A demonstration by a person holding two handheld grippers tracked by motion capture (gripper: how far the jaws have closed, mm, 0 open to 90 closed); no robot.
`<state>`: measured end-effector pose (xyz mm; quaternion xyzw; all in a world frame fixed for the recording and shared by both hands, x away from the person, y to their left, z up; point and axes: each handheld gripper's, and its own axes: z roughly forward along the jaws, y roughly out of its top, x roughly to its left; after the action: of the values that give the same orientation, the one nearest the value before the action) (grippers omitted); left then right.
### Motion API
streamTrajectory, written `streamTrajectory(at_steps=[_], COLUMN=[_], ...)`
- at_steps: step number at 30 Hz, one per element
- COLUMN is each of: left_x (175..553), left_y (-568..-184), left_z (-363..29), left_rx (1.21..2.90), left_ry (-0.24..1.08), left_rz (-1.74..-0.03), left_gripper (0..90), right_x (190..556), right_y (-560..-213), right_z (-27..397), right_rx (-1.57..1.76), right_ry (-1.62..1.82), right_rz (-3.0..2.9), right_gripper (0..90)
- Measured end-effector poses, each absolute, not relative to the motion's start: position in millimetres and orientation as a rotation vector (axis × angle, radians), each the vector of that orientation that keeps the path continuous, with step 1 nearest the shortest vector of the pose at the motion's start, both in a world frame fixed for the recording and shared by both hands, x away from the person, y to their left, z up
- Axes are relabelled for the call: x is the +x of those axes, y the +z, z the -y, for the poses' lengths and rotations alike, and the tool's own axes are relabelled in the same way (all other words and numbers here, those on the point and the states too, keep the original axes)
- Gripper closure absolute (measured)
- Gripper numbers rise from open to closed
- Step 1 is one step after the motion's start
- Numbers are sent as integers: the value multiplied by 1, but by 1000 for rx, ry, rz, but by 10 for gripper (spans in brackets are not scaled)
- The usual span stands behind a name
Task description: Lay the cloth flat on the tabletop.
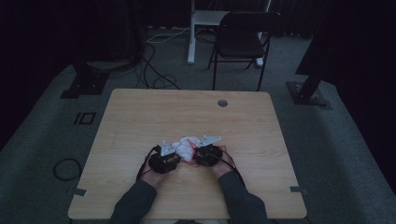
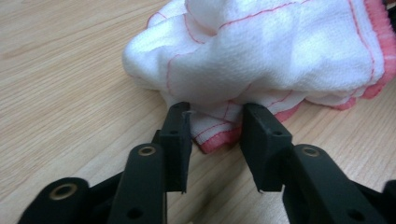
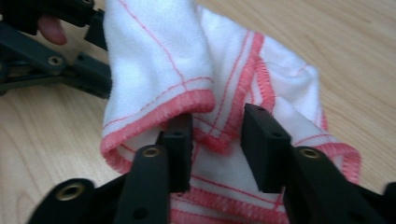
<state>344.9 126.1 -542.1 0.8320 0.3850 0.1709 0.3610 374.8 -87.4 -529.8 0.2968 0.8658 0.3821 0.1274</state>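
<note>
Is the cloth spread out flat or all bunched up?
Bunched up. The cloth sits in a rumpled heap on the table, its pink hems curling over each other in folds.

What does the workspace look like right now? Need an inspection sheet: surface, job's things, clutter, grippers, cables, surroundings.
Surface: wooden table, bare apart from a round grommet hole near the far edge.
Job's things: white cloth with pink stitched hem, bunched between the two grippers.
Clutter: nothing seen.
Grippers: left gripper has its jaws apart with the cloth hem between the tips; right gripper has its jaws apart astride a fold of cloth. Whether the pads press on it, cannot tell.
Cables: gripper cable trails back over the table; loose cables on the floor beyond the table, a coil at left.
Surroundings: dim room, grey carpet, black folding chair, stand bases.
</note>
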Motion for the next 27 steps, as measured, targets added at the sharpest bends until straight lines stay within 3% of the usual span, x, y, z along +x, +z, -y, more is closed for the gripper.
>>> streamTrajectory(at_steps=[3, 8, 17, 27], left_x=[346, 346, 346, 346], left_y=[-542, -541, -541, -541], left_z=[-125, -122, -126, -128], left_rx=[2143, 2157, 2155, 2155], left_ry=[435, 439, 440, 444], left_rz=[-991, -980, -988, -999], left_gripper=[667, 786, 852, 866], right_x=[375, 371, 371, 372], right_y=[-530, -527, -521, -515], right_z=[87, 85, 98, 121], right_rx=[861, 828, 845, 883], right_ry=[1124, 1110, 1097, 1082], right_rz=[-2536, -2528, -2480, -2437], right_gripper=[750, 863, 869, 870])
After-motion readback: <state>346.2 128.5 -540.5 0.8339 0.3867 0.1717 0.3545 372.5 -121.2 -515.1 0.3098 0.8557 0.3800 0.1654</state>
